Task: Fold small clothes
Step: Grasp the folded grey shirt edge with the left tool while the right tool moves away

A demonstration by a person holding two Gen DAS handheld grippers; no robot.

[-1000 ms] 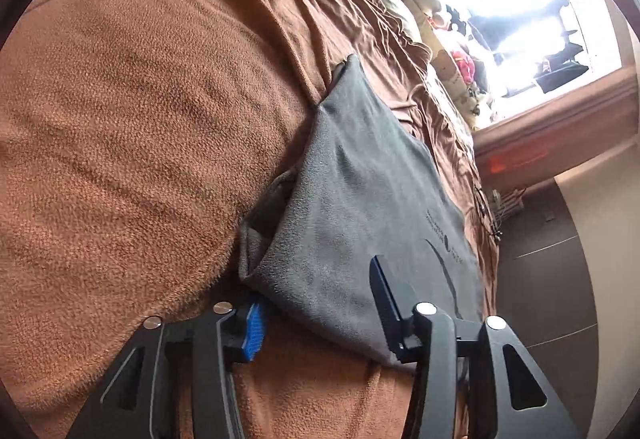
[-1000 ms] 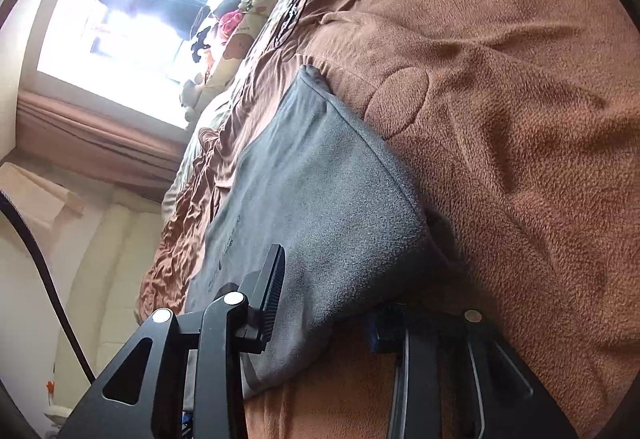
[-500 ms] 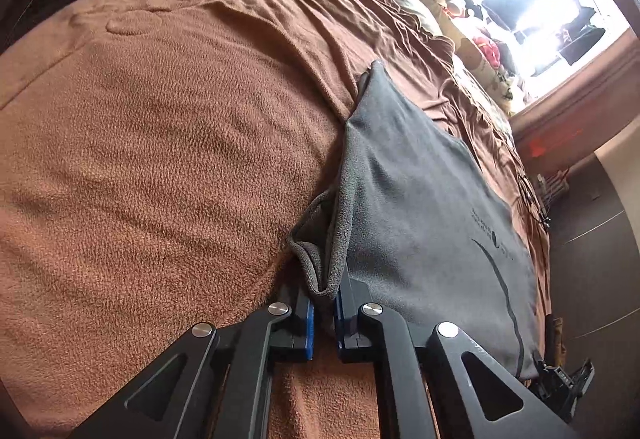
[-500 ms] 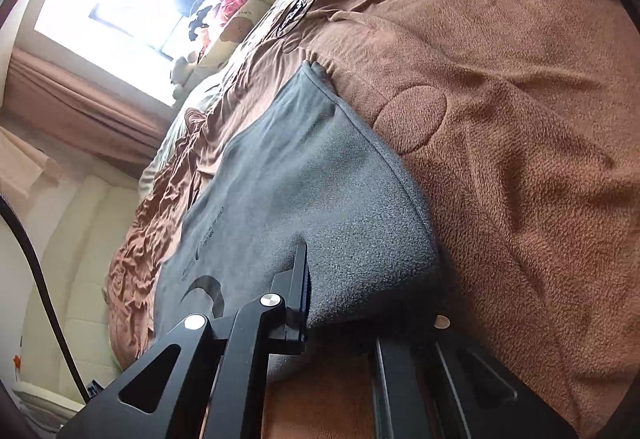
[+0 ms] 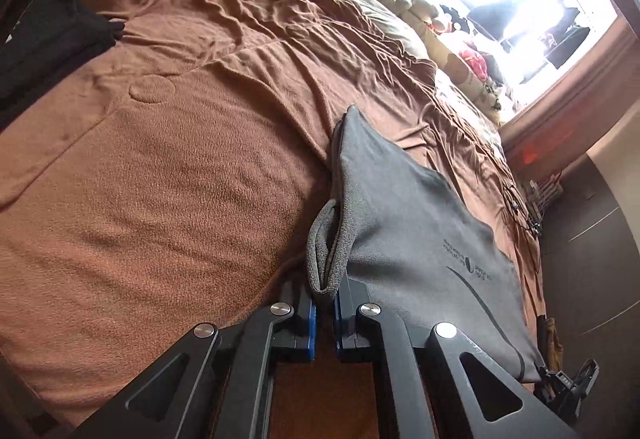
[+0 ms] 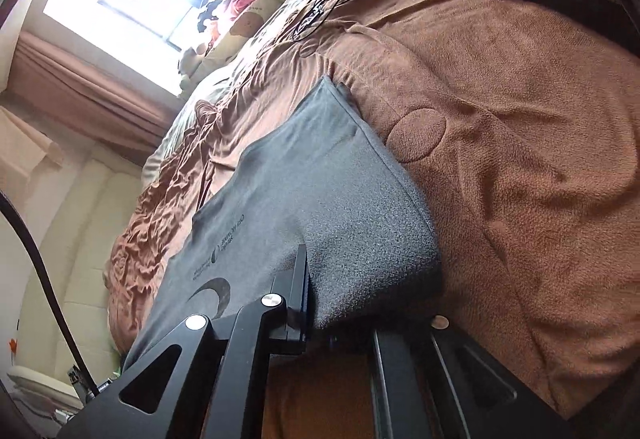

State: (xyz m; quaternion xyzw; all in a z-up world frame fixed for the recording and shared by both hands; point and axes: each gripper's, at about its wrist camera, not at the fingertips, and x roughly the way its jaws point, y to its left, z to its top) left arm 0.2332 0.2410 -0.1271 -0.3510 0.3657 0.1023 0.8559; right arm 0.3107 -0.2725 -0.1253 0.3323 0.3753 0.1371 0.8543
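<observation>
A second ago both pairs of jaws stood apart around the near edge of the grey garment (image 5: 404, 223); now both are clenched on it. The left gripper (image 5: 325, 313) pinches one near corner, where a doubled lip of grey cloth bunches up between its blue pads. The right gripper (image 6: 320, 303) pinches the other near corner; its inner finger presses into the cloth, while the outer finger is hidden under the drape.

The near edge has also come up off the bed (image 5: 168, 175). Half a second ago the pinched corners lay low against the brown blanket; now they hang raised, with shadow beneath them, and the cloth slopes from the jaws down to its far end. That far end, narrowing toward the window side of the bed, rests flat on the blanket, so the garment lies near the middle of the bed, somewhat toward the window-side edge, with only its near edge airborne.

For the task this reads as the grasp being done and a fold starting: with both corners held level, the near edge looks ready to be carried over the printed logo toward the far end. The main risk, as I judge it, is the left corner's loose bunch slipping or folding unevenly.
</observation>
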